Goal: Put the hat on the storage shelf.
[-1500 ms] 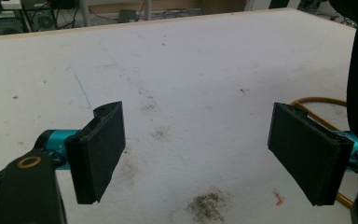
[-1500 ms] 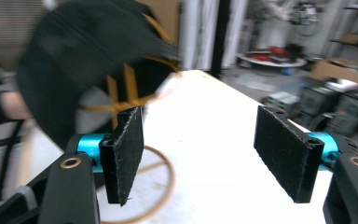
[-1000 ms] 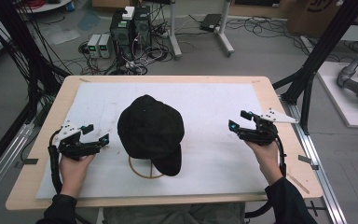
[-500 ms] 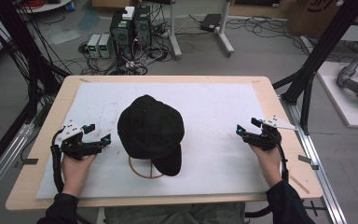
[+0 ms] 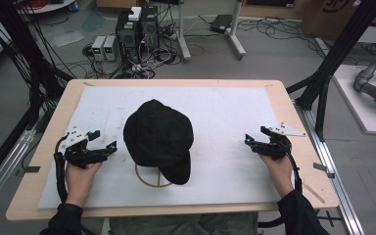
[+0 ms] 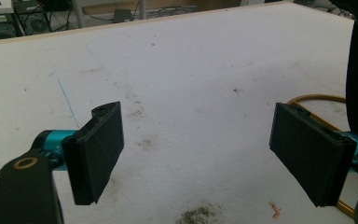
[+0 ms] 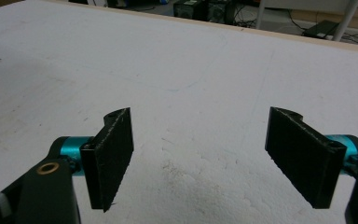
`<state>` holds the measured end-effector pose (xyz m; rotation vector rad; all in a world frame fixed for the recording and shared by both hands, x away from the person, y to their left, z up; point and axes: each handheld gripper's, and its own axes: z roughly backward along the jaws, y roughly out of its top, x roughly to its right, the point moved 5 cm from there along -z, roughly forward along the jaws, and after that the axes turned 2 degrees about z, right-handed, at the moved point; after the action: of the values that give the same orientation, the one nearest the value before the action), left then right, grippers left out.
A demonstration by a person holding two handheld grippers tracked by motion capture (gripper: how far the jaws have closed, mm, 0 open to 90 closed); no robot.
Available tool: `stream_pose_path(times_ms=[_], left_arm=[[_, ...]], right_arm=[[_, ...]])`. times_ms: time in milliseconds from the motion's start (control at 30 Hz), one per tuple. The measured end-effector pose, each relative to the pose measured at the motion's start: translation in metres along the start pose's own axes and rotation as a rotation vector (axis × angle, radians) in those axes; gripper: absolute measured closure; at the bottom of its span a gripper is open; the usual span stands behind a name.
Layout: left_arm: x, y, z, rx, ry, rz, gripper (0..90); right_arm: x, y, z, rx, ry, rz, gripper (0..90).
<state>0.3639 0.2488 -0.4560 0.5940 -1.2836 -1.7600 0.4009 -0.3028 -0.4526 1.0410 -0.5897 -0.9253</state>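
Both hands have drawn back toward the near edge of the table [image 5: 49, 128] since a second ago, the right gripper [image 5: 257, 140] dropping farthest. Its jaws gape wide with nothing between them; so do those of the left gripper [image 5: 104, 142]. Midway between them, near the table's centre, the black cap [image 5: 157, 136] sits on a wooden ring stand [image 5: 149, 179], untouched.

Readable text: none on show anywhere.
Black cap [image 5: 159, 137]: plain, no logo or lettering to make out.
Cardboard box [image 5: 340, 12]: a dark printed mark, cut off and too blurred to read.
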Motion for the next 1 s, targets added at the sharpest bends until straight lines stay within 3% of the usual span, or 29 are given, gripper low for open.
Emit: stream_pose_path(times_ms=[1000], left_arm=[[0.0004,0.0009,0.0006,0.003,0.003,-0.009,17.8]], right_arm=[[0.0001,-0.0013,-0.0024,-0.013,-0.015,0.015,22.8]])
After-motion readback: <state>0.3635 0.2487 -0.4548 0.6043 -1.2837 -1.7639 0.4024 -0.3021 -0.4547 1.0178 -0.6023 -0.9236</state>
